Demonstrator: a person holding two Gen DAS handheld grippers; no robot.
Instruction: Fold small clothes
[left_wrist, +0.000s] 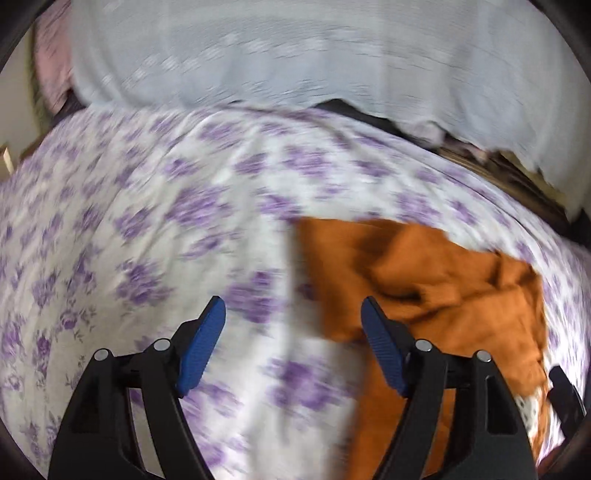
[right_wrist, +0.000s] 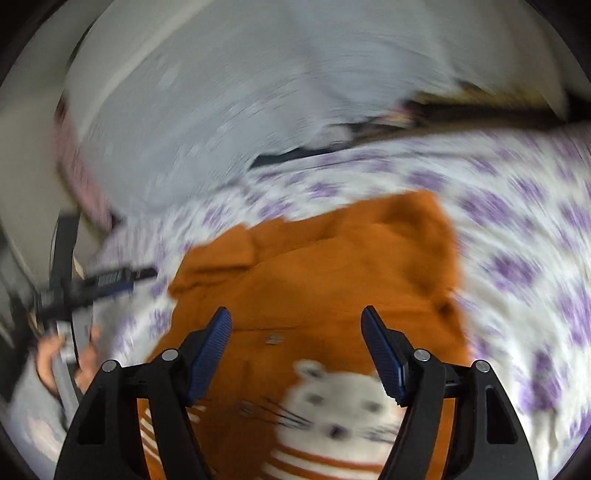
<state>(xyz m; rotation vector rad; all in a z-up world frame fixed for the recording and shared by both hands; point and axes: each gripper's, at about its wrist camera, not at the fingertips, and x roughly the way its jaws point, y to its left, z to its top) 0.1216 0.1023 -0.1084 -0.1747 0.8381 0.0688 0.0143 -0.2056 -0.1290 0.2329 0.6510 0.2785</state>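
An orange small garment (right_wrist: 332, 273) with a white cat print (right_wrist: 343, 410) lies crumpled on the purple-flowered bedsheet (right_wrist: 517, 229). My right gripper (right_wrist: 297, 321) is open and empty, hovering over the garment's middle. In the left wrist view the garment (left_wrist: 443, 288) lies to the right, partly under the right finger. My left gripper (left_wrist: 293, 314) is open and empty over the bedsheet (left_wrist: 147, 221) at the garment's left edge. The left gripper also shows at the left of the right wrist view (right_wrist: 110, 278), held in a hand. Both views are motion-blurred.
A pale blue cloth (left_wrist: 295, 55) covers the far side beyond the bed; it also shows in the right wrist view (right_wrist: 221, 92). A pink item (left_wrist: 55, 62) lies at far left. Dark clutter (left_wrist: 498, 162) sits in the gap at far right.
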